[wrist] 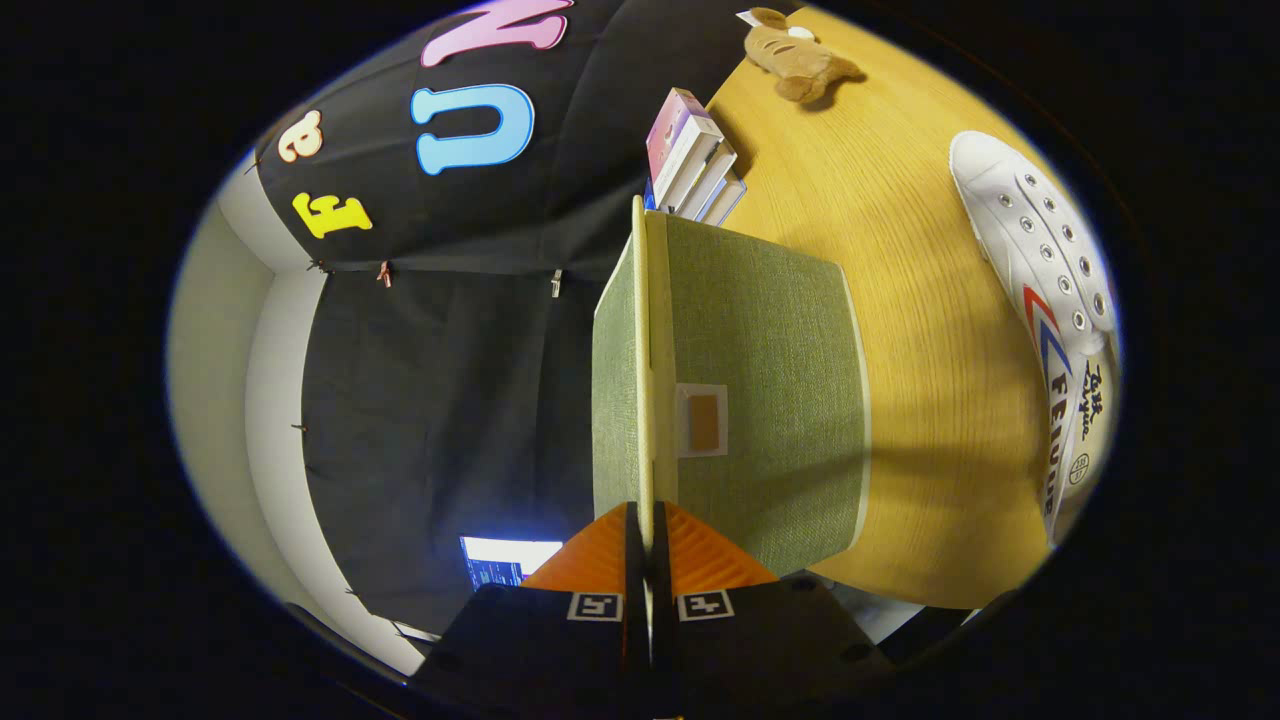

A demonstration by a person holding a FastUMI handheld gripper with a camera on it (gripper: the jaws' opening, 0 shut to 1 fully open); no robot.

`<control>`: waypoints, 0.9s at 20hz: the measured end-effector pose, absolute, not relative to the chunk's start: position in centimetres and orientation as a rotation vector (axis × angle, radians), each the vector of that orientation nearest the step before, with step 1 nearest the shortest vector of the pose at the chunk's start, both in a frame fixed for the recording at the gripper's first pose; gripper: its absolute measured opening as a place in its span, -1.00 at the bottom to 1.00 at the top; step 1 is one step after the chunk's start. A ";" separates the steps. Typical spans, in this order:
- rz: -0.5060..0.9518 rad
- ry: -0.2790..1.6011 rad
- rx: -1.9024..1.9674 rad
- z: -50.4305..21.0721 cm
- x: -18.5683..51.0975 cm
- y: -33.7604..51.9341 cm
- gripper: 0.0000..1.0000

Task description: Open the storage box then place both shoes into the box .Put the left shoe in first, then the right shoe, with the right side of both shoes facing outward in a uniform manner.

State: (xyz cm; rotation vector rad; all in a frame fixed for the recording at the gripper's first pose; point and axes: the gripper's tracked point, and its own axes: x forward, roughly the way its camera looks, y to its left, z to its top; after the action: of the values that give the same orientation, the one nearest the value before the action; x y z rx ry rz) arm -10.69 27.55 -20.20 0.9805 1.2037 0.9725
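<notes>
Gripper view
Surroundings: a wooden table (900,250) is seen rolled on its side, with the booth's dark cloth wall behind it.
Books: a small stack of books (693,160) is stood just beyond the box's far end.
Toy: a brown plush toy (800,60) is laid on the table, beyond the books.
Screen: a lit screen (505,562) is seen beside the fingers, on the wall side.
Box: a green fabric storage box (765,400) with pale edging is set on the table just ahead of the fingers; a small label patch with a brown centre is fixed to its face.
Lid: the lid (640,370), a thin pale-edged green panel, is seen edge-on, running straight ahead from the fingertips.
Shoe: a white lace-up shoe (1050,290) with red and blue stripes is laid on the table, well apart from the box, its opening turned toward the camera side.
Gripper: the gripper (645,525) is nearly closed, both fingers pressed on the lid's near edge.
</notes>
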 end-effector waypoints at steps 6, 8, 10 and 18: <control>0.925 1.296 0.901 -20.0 -11.9 27.9 -0.90; 0.897 1.293 0.891 -19.1 -11.8 27.7 -0.90; 0.900 1.273 0.898 -17.2 -12.0 27.9 -0.90; 0.952 1.167 0.791 -9.7 -12.5 31.7 -0.90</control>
State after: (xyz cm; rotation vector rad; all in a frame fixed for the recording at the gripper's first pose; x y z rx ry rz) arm -12.46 31.74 -9.69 0.7912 1.1672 0.9518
